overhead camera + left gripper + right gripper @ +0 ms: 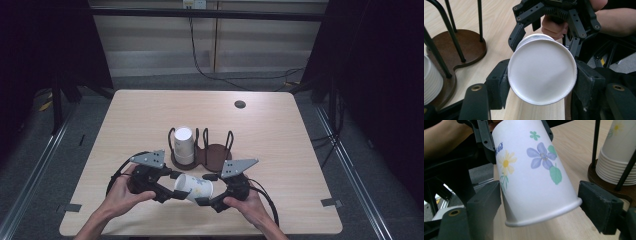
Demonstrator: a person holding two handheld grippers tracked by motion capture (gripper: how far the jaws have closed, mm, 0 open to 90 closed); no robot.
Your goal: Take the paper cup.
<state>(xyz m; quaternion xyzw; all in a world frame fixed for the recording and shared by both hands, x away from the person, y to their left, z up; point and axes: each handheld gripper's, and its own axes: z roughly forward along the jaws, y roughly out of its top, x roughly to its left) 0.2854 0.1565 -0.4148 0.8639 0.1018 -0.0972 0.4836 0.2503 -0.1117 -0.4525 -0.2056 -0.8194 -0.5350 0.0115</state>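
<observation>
We're holding the paper cup on its side above the table, between both grippers, just in front of the cup rack. Left gripper is clamping the cup's base end (pads pressing both sides). Right gripper is sitting around the rim end, jaws apart, not pressing the cup. A cup stack is sitting in the rack's left bay

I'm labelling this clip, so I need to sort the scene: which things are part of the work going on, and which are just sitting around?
In the job:
- paper cup with flower print, held sideways
- left gripper, shut on the cup's base end
- right gripper, jaws around the rim end
- cup holder
- stack of cups in it

Just there:
- table
- cable grommet
- black wall cable
</observation>
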